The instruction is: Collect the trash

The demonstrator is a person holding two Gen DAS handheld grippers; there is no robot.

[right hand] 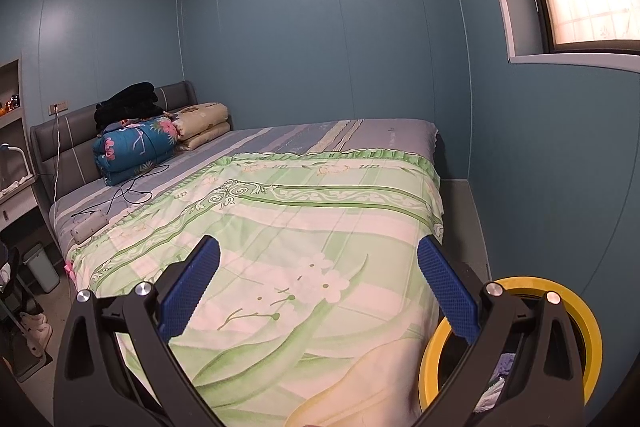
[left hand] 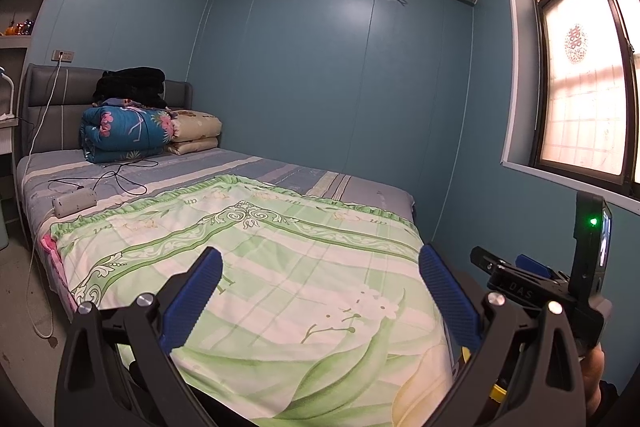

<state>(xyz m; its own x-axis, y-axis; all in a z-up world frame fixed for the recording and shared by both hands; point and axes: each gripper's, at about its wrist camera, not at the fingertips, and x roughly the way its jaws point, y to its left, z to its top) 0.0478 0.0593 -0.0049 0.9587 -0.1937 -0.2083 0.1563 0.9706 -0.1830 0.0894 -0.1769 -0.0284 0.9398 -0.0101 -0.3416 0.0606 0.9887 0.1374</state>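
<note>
Trash bin (right hand: pixel 516 351), yellow-rimmed, stands upright beside the bed (right hand: pixel 304 227), crumpled scraps inside; both tongs (left hand: pixel 320 291) (right hand: pixel 318 287) gape empty.

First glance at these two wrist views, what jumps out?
The bed fills both views, with a green floral cover over its near end and folded quilts stacked at the headboard. A yellow-rimmed bin sits low right in the right wrist view, beside the foot of the bed. Both tools, left and right, are open and empty above the cover.
</note>
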